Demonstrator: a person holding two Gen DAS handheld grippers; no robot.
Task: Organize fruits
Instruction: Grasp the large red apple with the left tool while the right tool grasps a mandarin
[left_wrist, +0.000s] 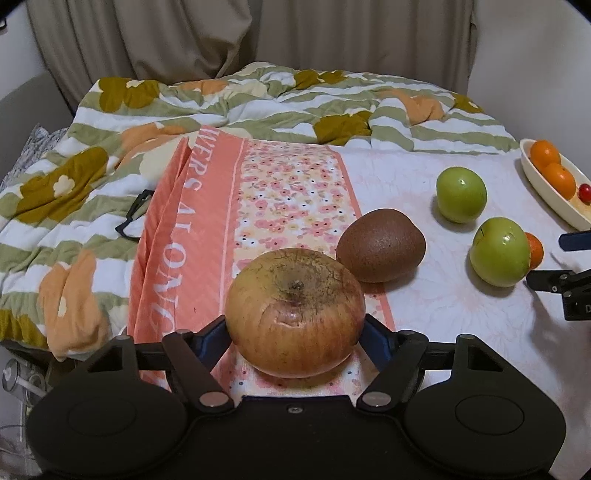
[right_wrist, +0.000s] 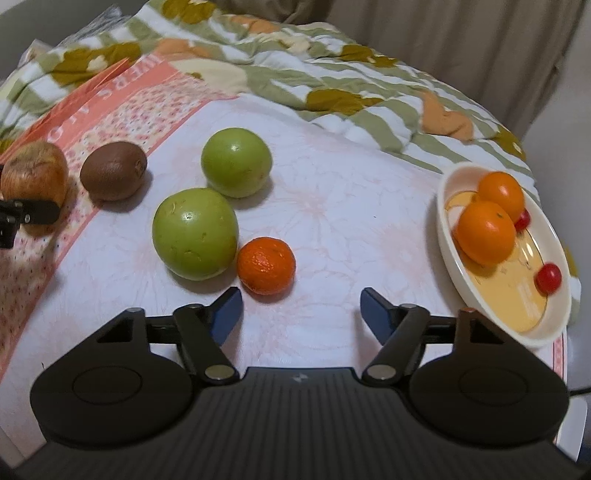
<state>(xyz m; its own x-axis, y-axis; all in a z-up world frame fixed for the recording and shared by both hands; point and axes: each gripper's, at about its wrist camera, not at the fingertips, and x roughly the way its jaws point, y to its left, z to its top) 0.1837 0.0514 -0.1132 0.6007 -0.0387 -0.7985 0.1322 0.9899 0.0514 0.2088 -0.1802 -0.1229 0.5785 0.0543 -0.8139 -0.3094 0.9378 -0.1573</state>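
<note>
Centrally, left gripper: blue pads pinching the russet red-brown apple on the pink floral cloth. Right gripper: jaws spread, empty, small orange mandarin just ahead. Beyond: brown kiwi, two green apples, cream oval dish holding two oranges and cherry tomatoes.

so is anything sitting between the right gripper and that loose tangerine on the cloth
Nothing visible does. The right gripper is open with only bare cloth ahead of it, and the tangerine lies just beyond its left fingertip. The nearer green apple sits beside the tangerine, on its left, not in the path.
</note>
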